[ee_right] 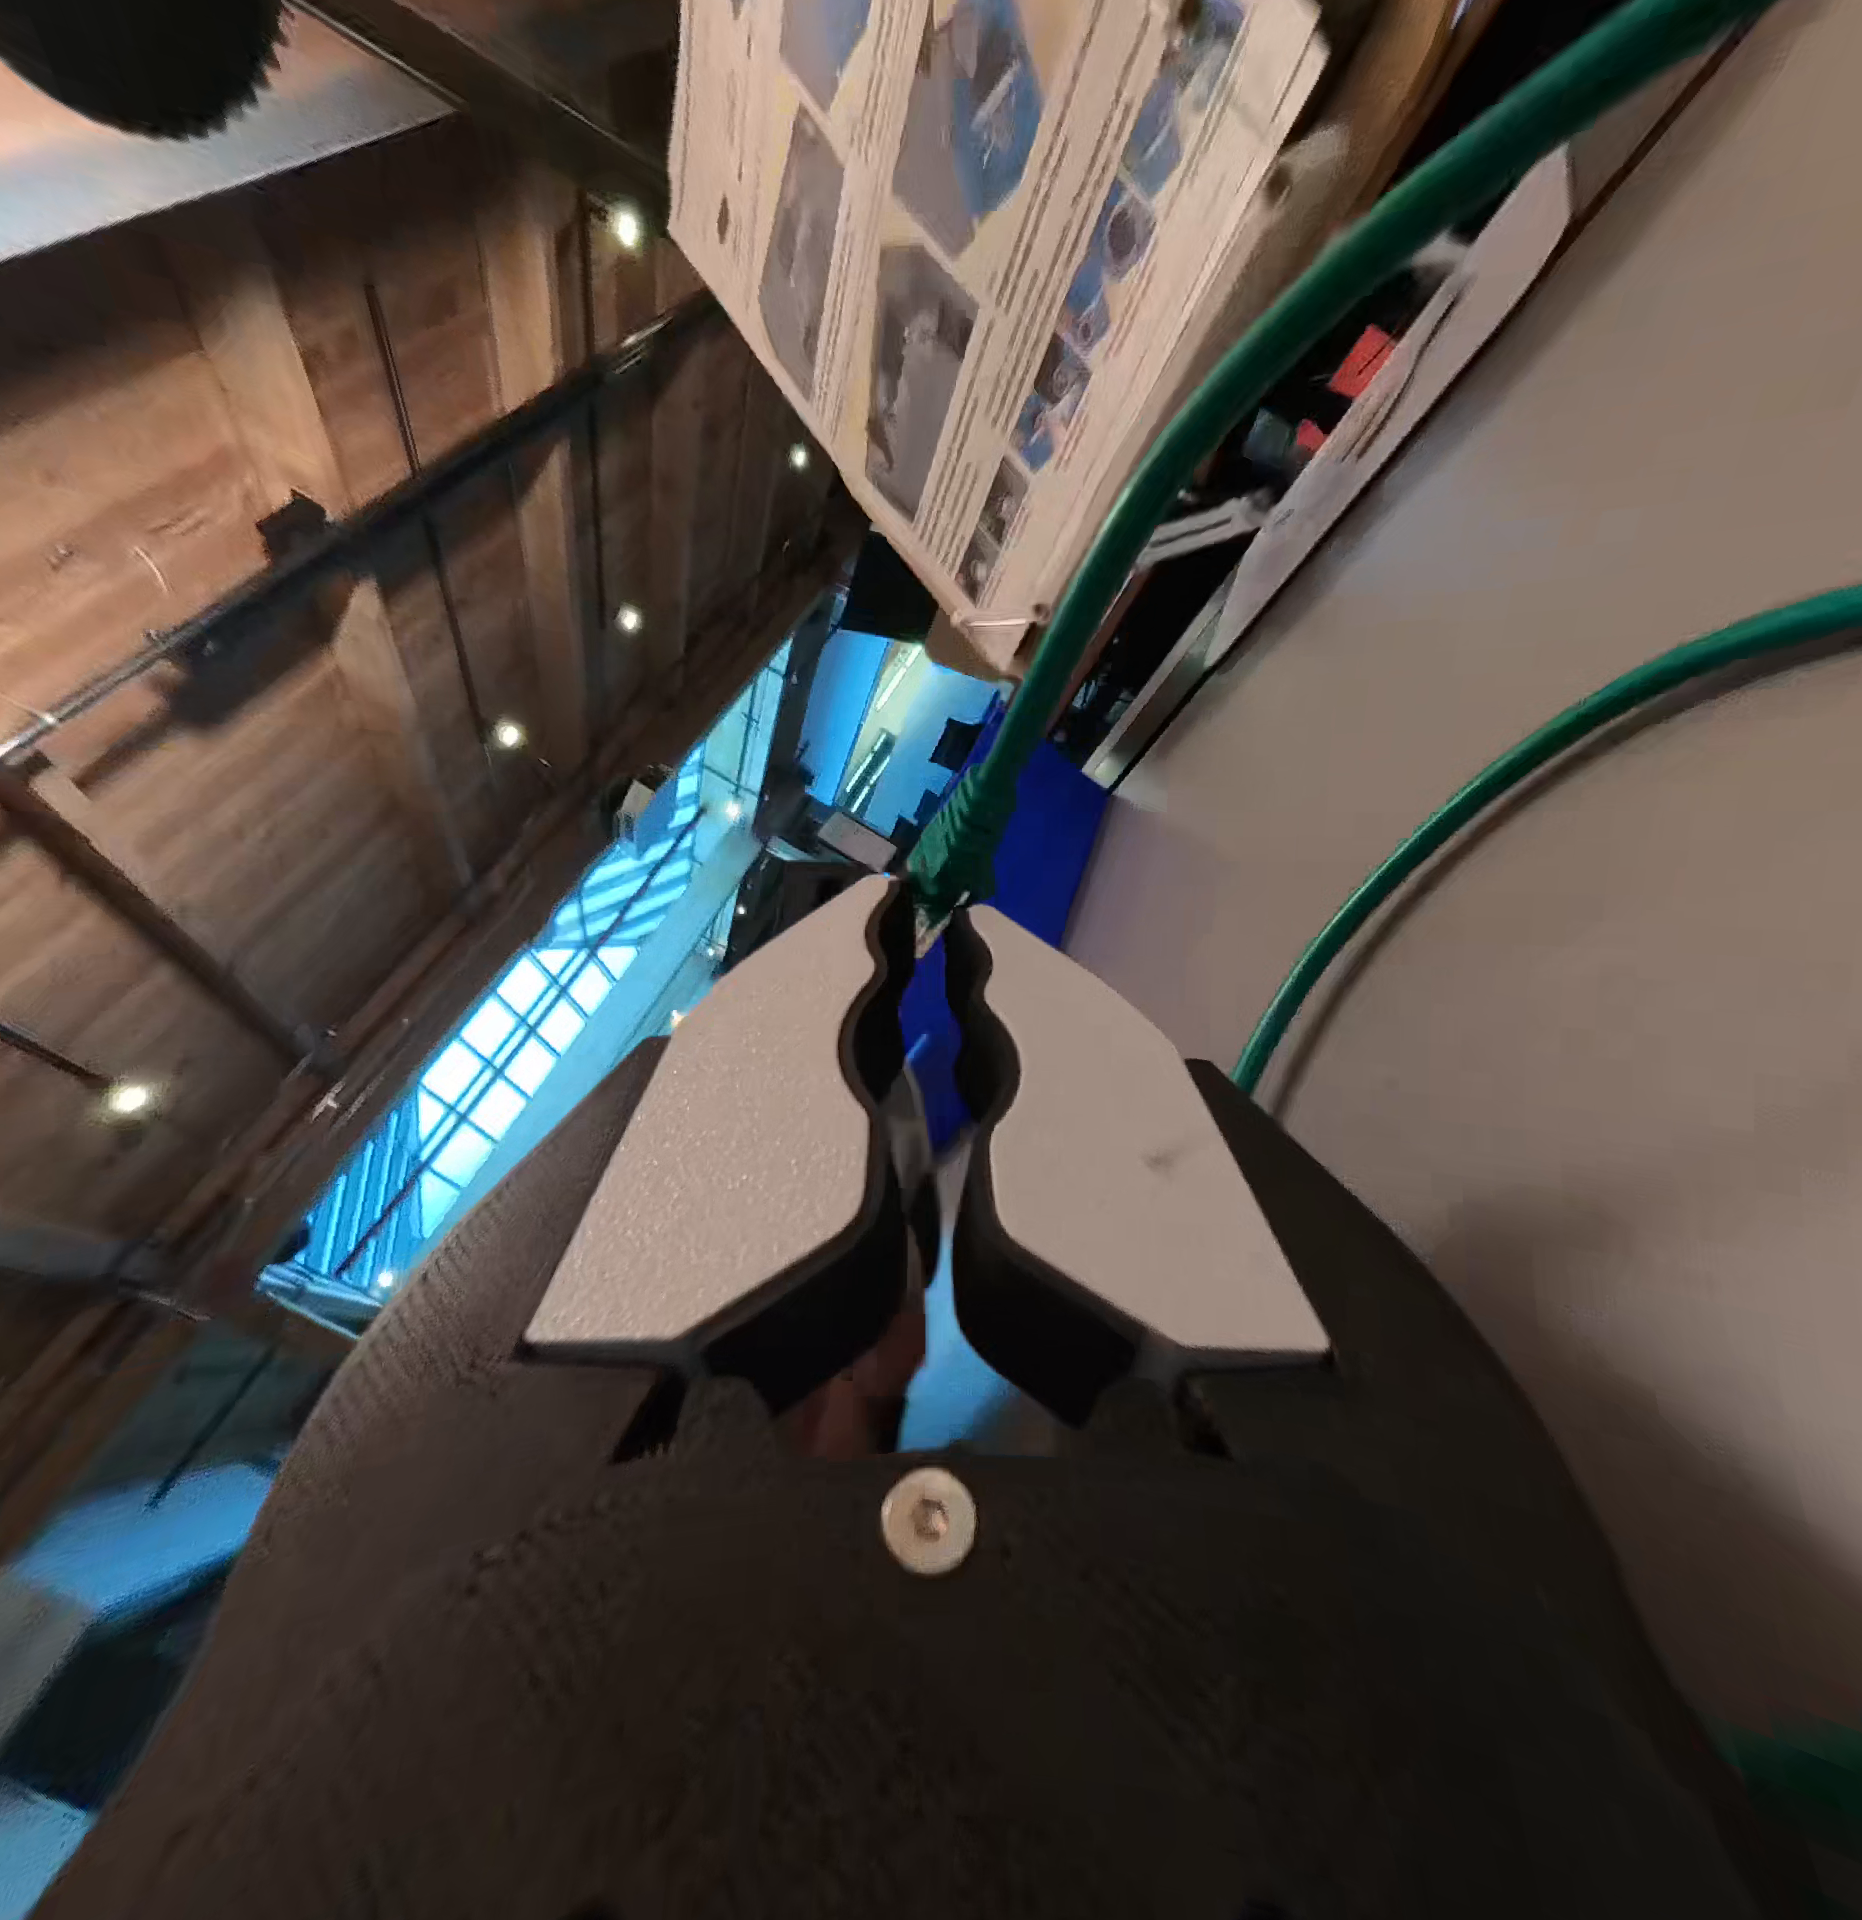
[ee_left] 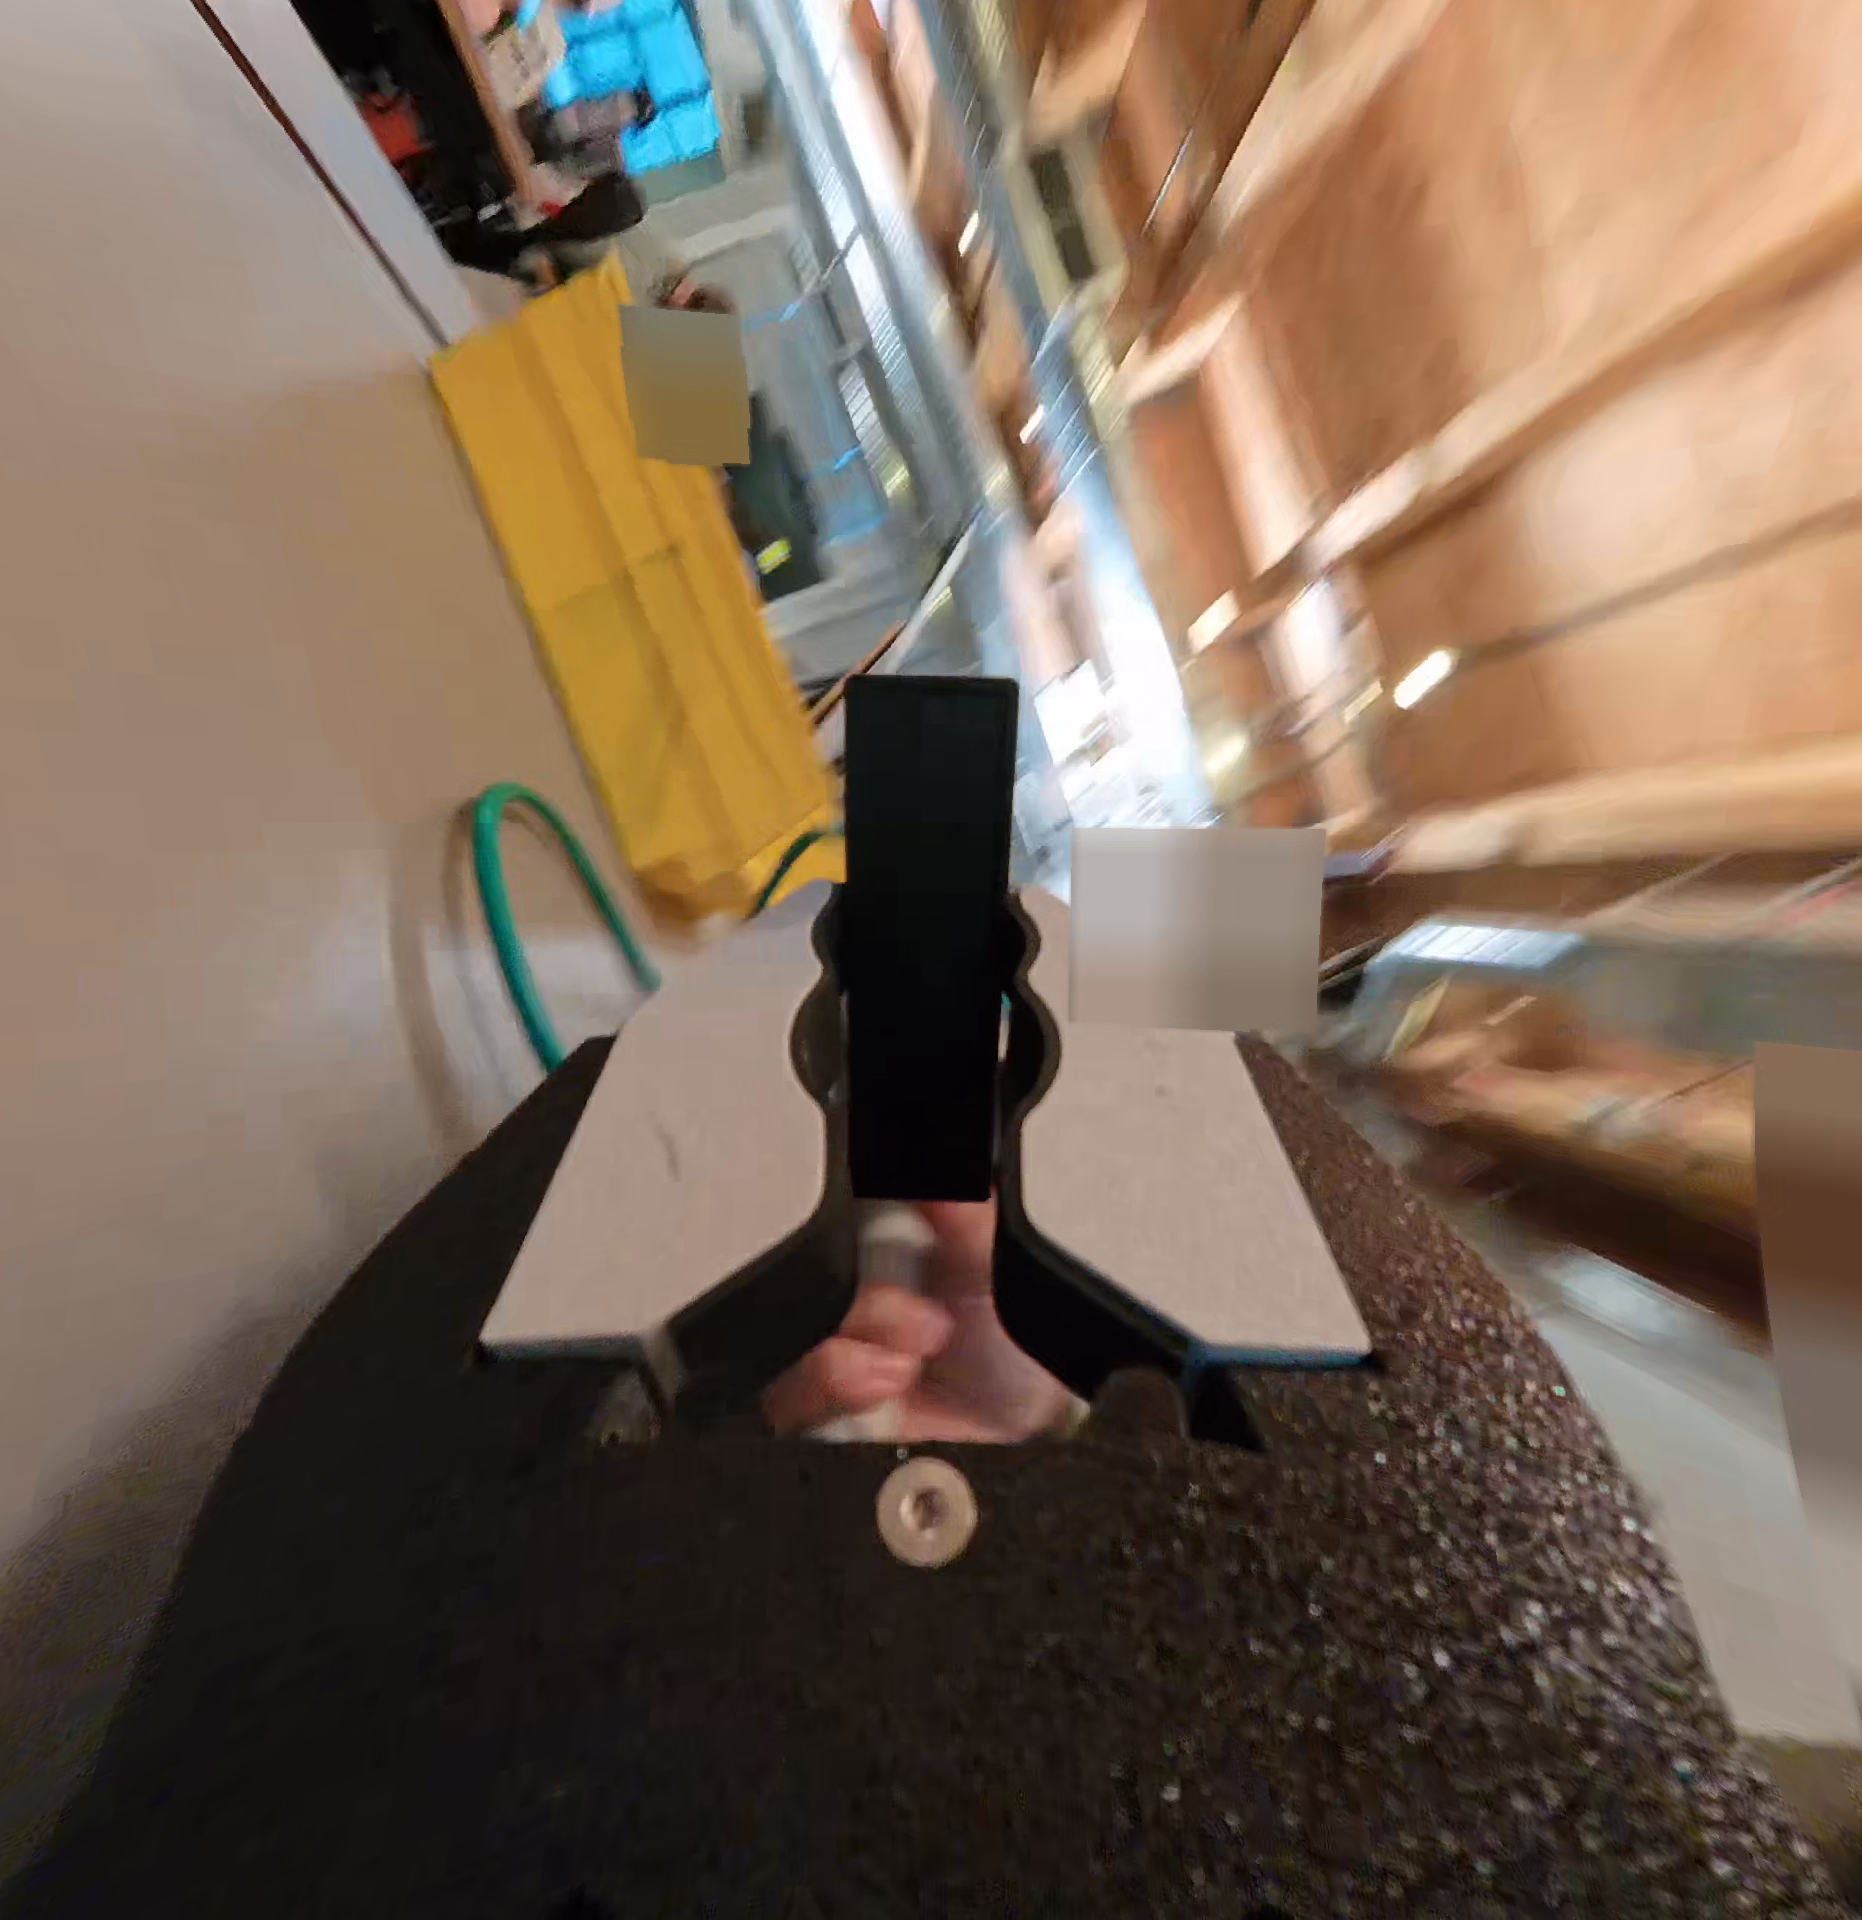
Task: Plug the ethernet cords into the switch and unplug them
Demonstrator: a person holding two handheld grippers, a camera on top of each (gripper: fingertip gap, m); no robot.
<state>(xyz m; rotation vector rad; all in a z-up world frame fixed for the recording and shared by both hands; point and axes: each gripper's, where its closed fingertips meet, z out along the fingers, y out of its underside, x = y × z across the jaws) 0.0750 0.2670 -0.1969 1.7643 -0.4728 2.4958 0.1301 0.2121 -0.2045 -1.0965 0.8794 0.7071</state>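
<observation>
- Cord [ee_right: 1020, 727], green, is pinched at its clear plug tip by the right claw [ee_right: 932, 920], whose jaws are nearly closed on it; the plug boot [ee_right: 953, 842] stands just beyond the fingertips, and the cable runs up and away toward the top of the right wrist view.
- Switch [ee_left: 927, 935], a slim black box, is clamped upright in the left claw [ee_left: 927, 935], jaws closed against its two sides, its far end standing clear above the fingertips.
- Both pieces are lifted off the surface [ee_right: 1633, 935]; neither view shows the other claw, so how far apart plug and switch are cannot be told.
- The step in hand looks like bringing plug to port; no cord is seen seated in the switch, whose ports are not visible.
- Next move, by this reading: turn the switch's port face toward the plug, line the tip squarely, push until it latches.
- A second loop of green cable [ee_right: 1529, 790] arcs across the pale surface beside the right claw and could drag or snag.
- In the left view another green loop [ee_left: 511, 914] lies on the surface [ee_left: 179, 727], near a yellow folded cloth [ee_left: 636, 644] farther off.
- A printed sheet [ee_right: 968, 260] hangs close behind the held cord.
- Beyond: wooden ceiling, lights, blue-lit windows; the left view is motion-blurred.
</observation>
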